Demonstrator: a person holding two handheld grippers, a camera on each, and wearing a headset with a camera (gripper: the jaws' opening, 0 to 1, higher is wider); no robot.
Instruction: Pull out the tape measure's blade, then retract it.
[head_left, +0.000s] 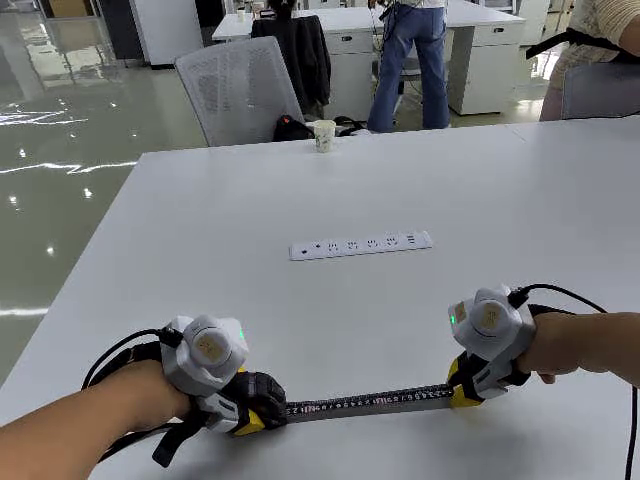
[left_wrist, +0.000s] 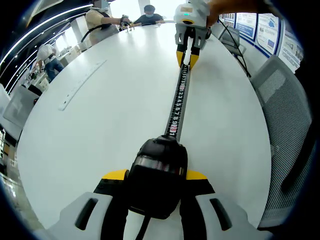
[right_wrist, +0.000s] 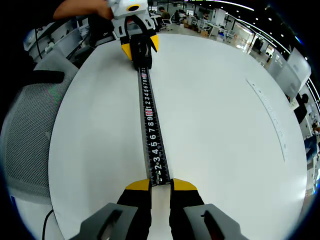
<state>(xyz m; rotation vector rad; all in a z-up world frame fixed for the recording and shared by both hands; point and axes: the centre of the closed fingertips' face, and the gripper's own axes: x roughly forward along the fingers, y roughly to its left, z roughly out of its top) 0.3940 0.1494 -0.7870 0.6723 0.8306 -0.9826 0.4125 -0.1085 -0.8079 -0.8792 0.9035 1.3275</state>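
left gripper and right gripper: rounded white-grey housings, green lights, black jaws tipped yellow, black cables trailing.

Black tape measure, its dark, white-numbered blade out long, straight and flat

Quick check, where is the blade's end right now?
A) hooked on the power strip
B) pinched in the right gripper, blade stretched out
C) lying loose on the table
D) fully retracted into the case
B: the right gripper is shut on the end of the blade, which runs along the table to the case held in the left gripper.
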